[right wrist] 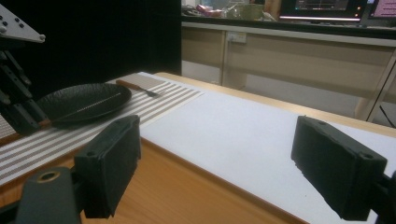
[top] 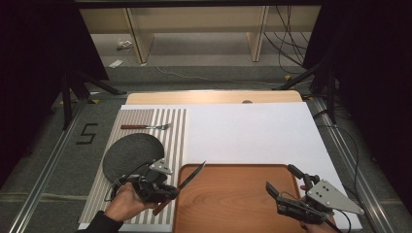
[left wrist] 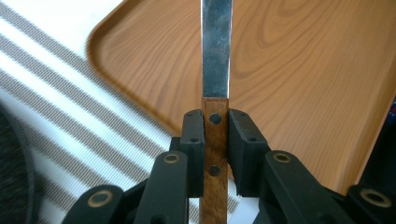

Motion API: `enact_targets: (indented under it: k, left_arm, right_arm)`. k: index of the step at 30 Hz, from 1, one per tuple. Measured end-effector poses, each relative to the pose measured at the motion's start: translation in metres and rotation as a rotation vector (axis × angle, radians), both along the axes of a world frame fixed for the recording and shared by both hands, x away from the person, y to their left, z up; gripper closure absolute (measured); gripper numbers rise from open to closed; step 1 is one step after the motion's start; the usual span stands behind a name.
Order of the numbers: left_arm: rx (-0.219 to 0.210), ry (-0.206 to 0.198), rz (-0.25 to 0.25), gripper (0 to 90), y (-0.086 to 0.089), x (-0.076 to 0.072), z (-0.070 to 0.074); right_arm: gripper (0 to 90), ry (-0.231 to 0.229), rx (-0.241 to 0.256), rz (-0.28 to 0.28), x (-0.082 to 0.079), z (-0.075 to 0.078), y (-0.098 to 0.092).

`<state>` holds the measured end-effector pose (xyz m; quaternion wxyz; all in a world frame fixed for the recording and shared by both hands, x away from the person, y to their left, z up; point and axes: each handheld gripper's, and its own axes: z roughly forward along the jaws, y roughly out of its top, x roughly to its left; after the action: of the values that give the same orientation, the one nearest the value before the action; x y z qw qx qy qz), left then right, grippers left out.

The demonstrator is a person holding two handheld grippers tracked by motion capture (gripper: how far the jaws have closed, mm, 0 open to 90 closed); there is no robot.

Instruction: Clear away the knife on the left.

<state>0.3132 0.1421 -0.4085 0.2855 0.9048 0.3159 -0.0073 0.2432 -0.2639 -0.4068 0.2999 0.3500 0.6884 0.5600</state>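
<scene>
Knife (top: pixel 187 178) sits clenched in the left gripper (left wrist: pixel 216 140), whose jaws pinch the riveted wooden handle from both flat sides just behind the blade. That hold near the blade likely keeps the steel from swinging, and the blade points forward over the near-left corner of the wooden tray (top: pixel 233 204), off the surface as far as I can tell. In the high view the person's left hand (top: pixel 127 201) carries this gripper at the near left, over the striped placemat (top: pixel 175 131).

At the near right, the right gripper (top: pixel 281 187) hovers over the tray's right edge with its jaws released and wide apart, nothing between them; it looks to be waiting rather than working.

Farther left on the placemat lies a black round plate (top: pixel 127 154), just beyond the left gripper. Farther still, a fork (top: pixel 145 126) with a wooden handle rests crosswise on the mat, well apart from the knife. It looks like a place setting, the cutlery matched in style. White sheet (top: pixel 252 131) covers the bench beyond.
</scene>
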Motion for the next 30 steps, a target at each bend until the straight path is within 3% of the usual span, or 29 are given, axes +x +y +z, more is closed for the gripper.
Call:
enact_targets:
  k: [4,19,20,22,30]
  left_arm:
    - [-0.028,0.021,-0.004,77.0,-0.009,-0.002,-0.002]
    - [-0.020,0.059,-0.034,77.0,-0.034,-0.008,-0.008]
    - [-0.046,0.099,-0.042,76.9,-0.037,-0.008,-0.010]
    - [-0.062,0.117,-0.037,77.0,-0.041,-0.008,-0.013]
    - [-0.049,0.154,-0.056,77.0,-0.052,-0.008,-0.019]
  right_arm:
    - [16.8,0.000,0.000,0.000,0.000,0.000,0.000]
    - [16.8,-0.001,-0.002,-0.002,0.000,0.000,0.000]
    - [16.9,0.000,-0.001,-0.001,0.000,0.000,0.000]
    - [16.8,-0.001,-0.001,-0.001,0.000,0.000,0.000]
    - [16.9,0.000,-0.001,0.000,0.000,0.000,0.000]
